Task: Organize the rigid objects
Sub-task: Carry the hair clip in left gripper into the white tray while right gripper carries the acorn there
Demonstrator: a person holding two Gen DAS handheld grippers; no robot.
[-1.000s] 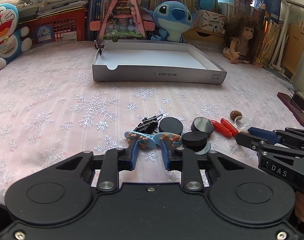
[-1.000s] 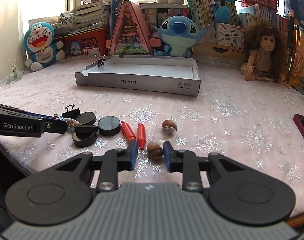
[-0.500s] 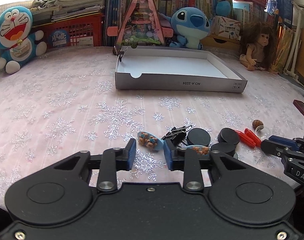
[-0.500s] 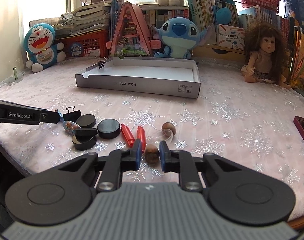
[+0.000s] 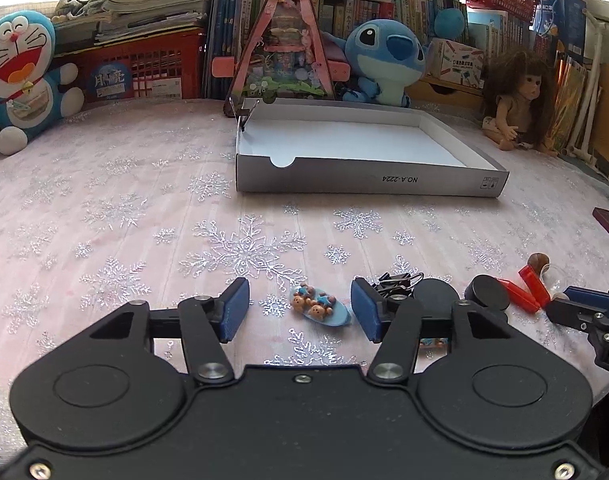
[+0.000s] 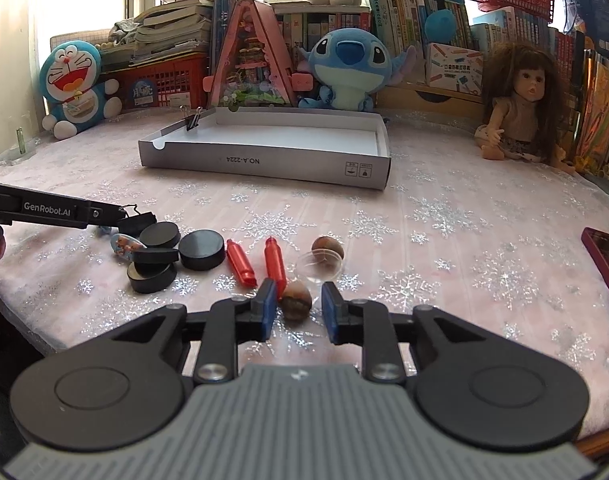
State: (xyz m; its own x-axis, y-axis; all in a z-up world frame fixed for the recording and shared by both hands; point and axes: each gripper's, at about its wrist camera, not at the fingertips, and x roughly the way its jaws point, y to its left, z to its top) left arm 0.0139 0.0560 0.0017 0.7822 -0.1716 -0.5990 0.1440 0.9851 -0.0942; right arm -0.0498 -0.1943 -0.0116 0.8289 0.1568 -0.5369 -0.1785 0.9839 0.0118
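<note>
Both jaws have just been opening: the left gripper (image 5: 300, 314) stands apart around the small, light bear clip (image 5: 319, 307), and the right gripper (image 6: 297, 309) stands apart around the hard, round nut (image 6: 296, 300), which may roll; grip its middle.

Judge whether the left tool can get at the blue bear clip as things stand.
Probably yes: the left tool has just been opening, and the blue bear clip lies untouched on the cloth between its fingers, nothing covering it.

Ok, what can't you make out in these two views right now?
- Left view: a second blue clip mostly hidden behind the left gripper.
- Left view: right gripper cut off by the frame edge.
- Right view: left gripper fingertips hidden behind the binder clip.
- Both views: book titles too small.
</note>
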